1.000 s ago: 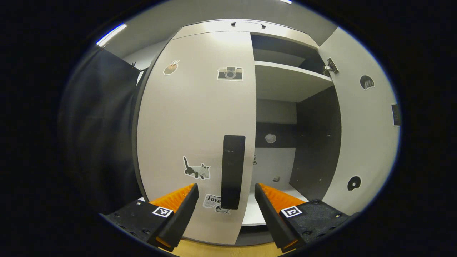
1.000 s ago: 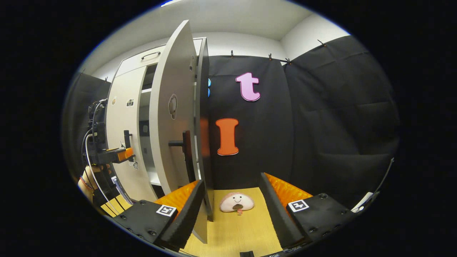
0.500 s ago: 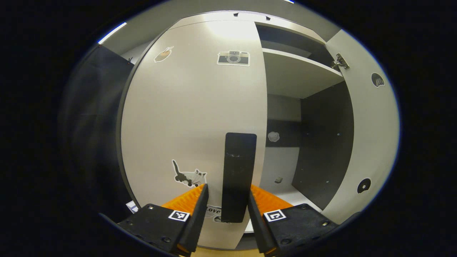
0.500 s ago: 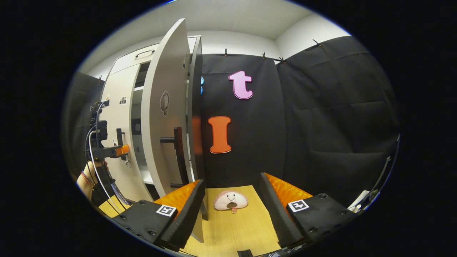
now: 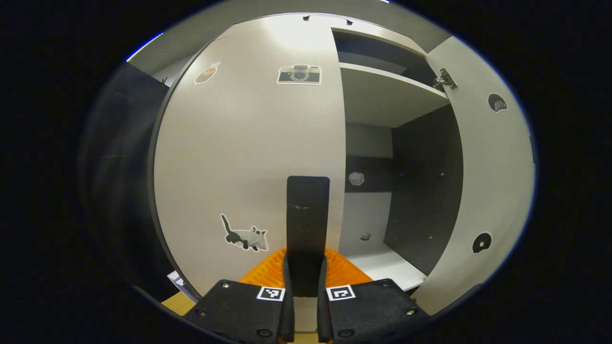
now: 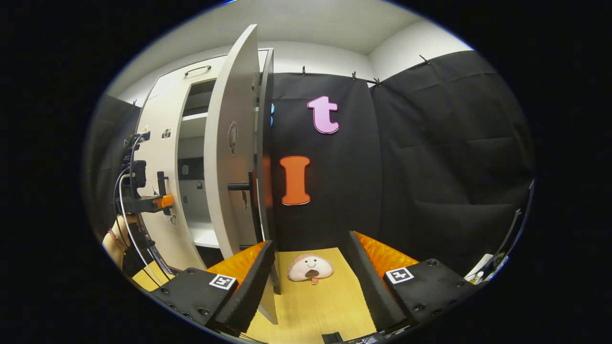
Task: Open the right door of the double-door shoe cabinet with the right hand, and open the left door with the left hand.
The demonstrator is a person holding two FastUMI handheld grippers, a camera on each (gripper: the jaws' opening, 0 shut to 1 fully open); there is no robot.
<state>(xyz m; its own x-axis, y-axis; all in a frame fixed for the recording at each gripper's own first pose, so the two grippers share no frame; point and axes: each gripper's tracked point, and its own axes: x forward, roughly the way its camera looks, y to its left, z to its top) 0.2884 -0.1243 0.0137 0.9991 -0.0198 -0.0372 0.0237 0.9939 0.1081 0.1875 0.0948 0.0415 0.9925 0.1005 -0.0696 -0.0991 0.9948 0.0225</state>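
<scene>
The shoe cabinet's left door [image 5: 248, 157] is flat against the cabinet, with a dark upright handle [image 5: 307, 215] near its inner edge. My left gripper [image 5: 303, 286] is shut on the lower part of that handle, a finger on each side. The right door [image 5: 492, 177] stands swung out, baring the shelves [image 5: 382, 95]. In the right gripper view the right door [image 6: 232, 157] is edge-on with its dark handle [image 6: 248, 187] free. My right gripper [image 6: 311, 282] is open, just right of the door's edge and apart from it. My left gripper [image 6: 160, 203] shows at the left door's handle [image 6: 161, 184].
A small plush with a smiling face [image 6: 310, 268] lies on the wooden floor [image 6: 315, 306] between my right fingers and the black cloth wall [image 6: 430, 157]. A hand [image 6: 117, 239] and cables are at the far left of the right gripper view. Stickers dot both doors.
My left gripper moved in and its fingers went from wide apart to shut on the left door's handle. My right gripper stayed open and shifted only slightly beside the right door.
</scene>
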